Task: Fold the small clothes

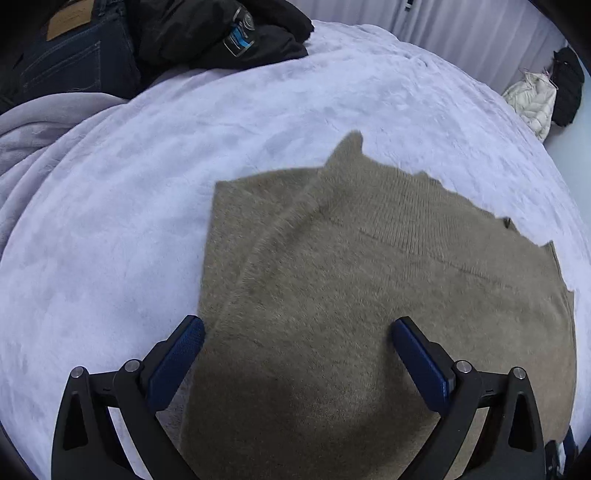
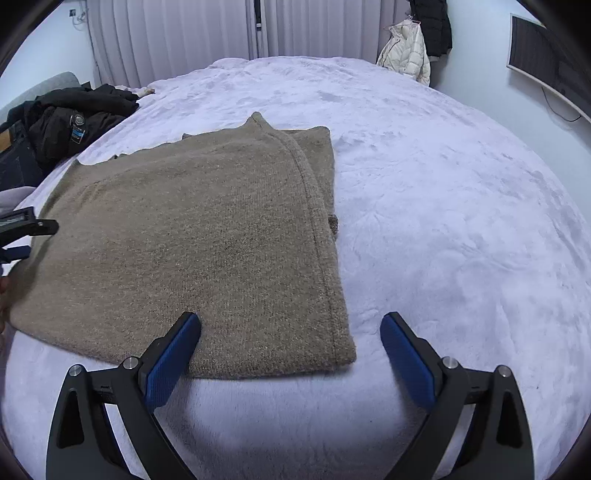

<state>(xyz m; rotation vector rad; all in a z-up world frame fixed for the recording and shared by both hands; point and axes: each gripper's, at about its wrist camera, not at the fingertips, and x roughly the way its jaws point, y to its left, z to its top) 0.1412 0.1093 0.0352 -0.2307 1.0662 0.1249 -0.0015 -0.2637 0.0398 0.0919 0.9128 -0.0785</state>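
Note:
A brown knitted garment point(image 1: 369, 277) lies flat and partly folded on the pale lilac blanket point(image 1: 110, 221). My left gripper point(image 1: 297, 330) is open and empty, its jaws just above the garment's near left edge. In the right wrist view the same garment point(image 2: 203, 236) lies to the left, its right side folded over with a seam along the fold. My right gripper point(image 2: 290, 326) is open and empty, straddling the garment's near right corner. The left gripper's body point(image 2: 22, 225) shows at the left edge of the right wrist view.
Dark jeans point(image 1: 74, 55) and a black jacket point(image 1: 221, 33) lie piled at the far left of the bed, also in the right wrist view point(image 2: 74, 114). A white puffer jacket point(image 2: 406, 51) and a black coat point(image 2: 432, 26) hang beyond the bed. Curtains point(image 2: 184, 33) behind.

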